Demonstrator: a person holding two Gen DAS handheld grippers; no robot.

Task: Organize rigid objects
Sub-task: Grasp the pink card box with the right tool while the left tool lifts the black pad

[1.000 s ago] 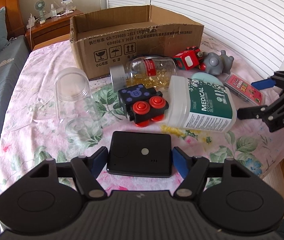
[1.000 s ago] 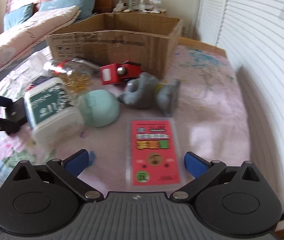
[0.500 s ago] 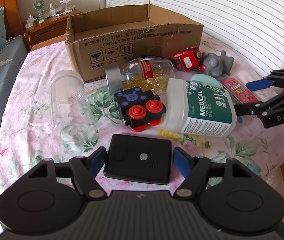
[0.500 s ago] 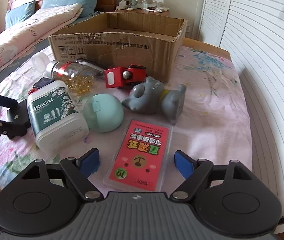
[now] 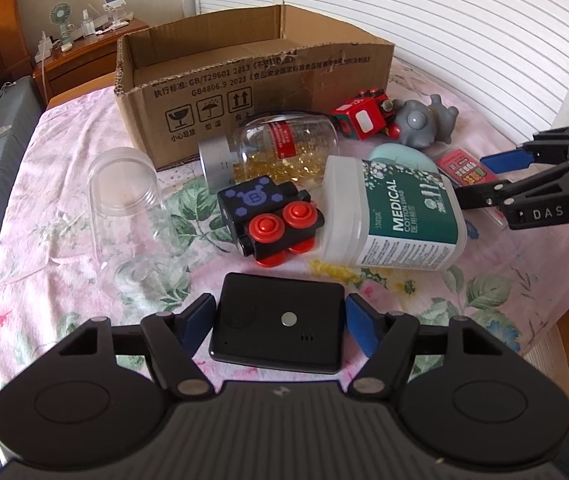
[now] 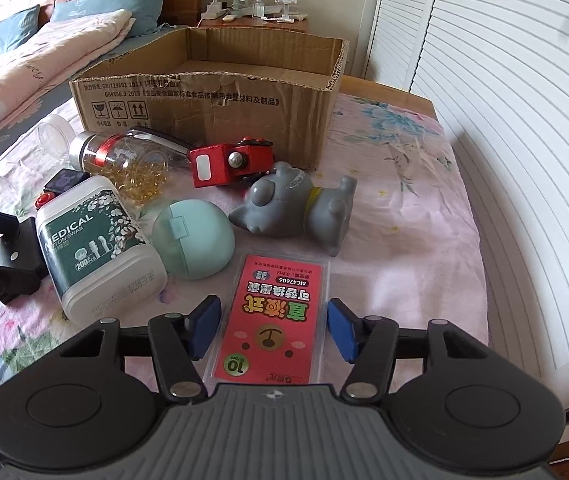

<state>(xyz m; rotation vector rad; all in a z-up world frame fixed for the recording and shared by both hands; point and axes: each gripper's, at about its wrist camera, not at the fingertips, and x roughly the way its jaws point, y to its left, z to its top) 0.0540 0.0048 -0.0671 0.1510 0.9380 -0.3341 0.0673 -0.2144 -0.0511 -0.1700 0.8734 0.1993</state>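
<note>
A flat black device [image 5: 278,322] lies on the flowered bed sheet, and my left gripper [image 5: 279,318] is closing on it, its blue pads [image 5: 198,320] against the device's two sides. A pink card pack [image 6: 272,320] in clear plastic lies between the pads of my right gripper [image 6: 273,326]. Those jaws are closing, with a thin gap left on each side of the pack. The left wrist view shows the right gripper [image 5: 484,178] reaching in from the right over the pink pack [image 5: 464,168].
An open cardboard box [image 5: 244,76] stands at the back. In front of it lie a capsule jar [image 5: 280,148], a clear cup [image 5: 124,184], a black toy car [image 5: 272,216], a swab tub [image 5: 396,220], a mint case [image 6: 192,236], a red toy [image 6: 228,162] and a grey figure [image 6: 288,204].
The right gripper's jaws have narrowed from wide open to just outside the pink pack. The left gripper's pads spread slightly, then came back against the black device. Neither hand has shifted much.
</note>
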